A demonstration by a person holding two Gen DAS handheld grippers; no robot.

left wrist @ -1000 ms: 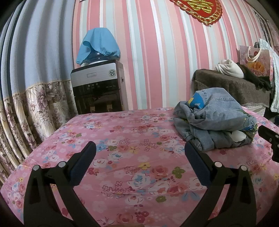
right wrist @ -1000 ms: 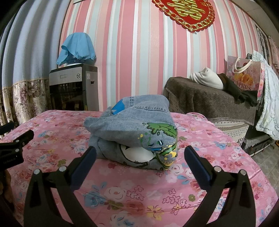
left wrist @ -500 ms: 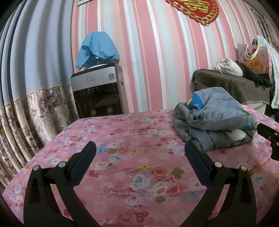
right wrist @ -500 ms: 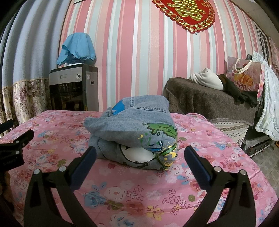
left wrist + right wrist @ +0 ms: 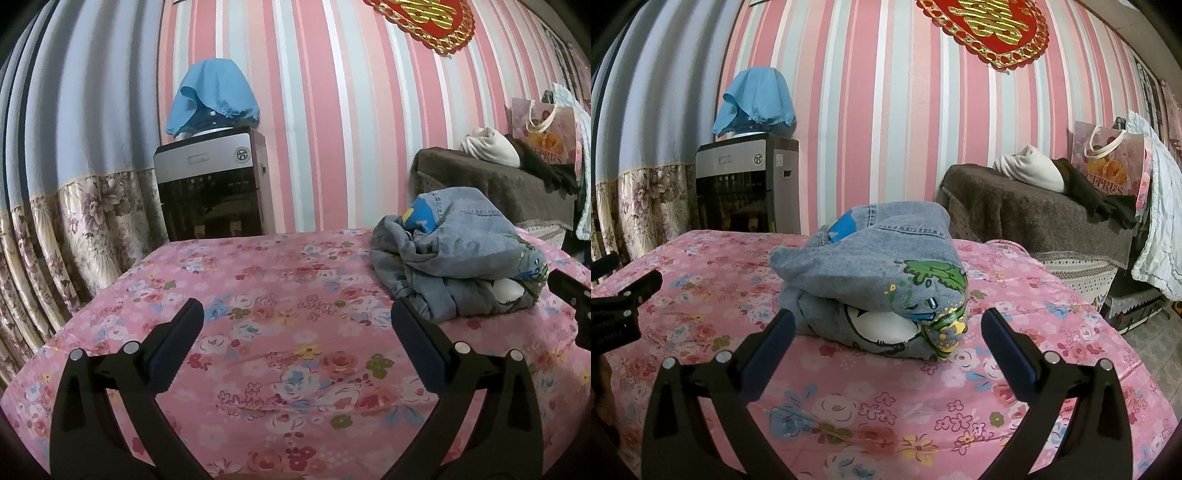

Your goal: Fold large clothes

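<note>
faded blue denim garment with cartoon prints [image 5: 871, 284] sits bundled on the pink floral bedspread [image 5: 849, 402], just beyond the right gripper [image 5: 886, 332], whose jaws stand released and empty. the left gripper [image 5: 295, 332] is likewise spread, off to the bundle's side. better to pinch one loose outer edge, not the whole lump.

Each camera looks forward along its own spread fingers, low over the floral bedspread [image 5: 295, 280]. The left view faces the striped wall with the folded denim garment [image 5: 458, 254] off to its right; the right view faces that garment [image 5: 871, 277] head-on, close. Both share the water dispenser [image 5: 746, 181].
</note>
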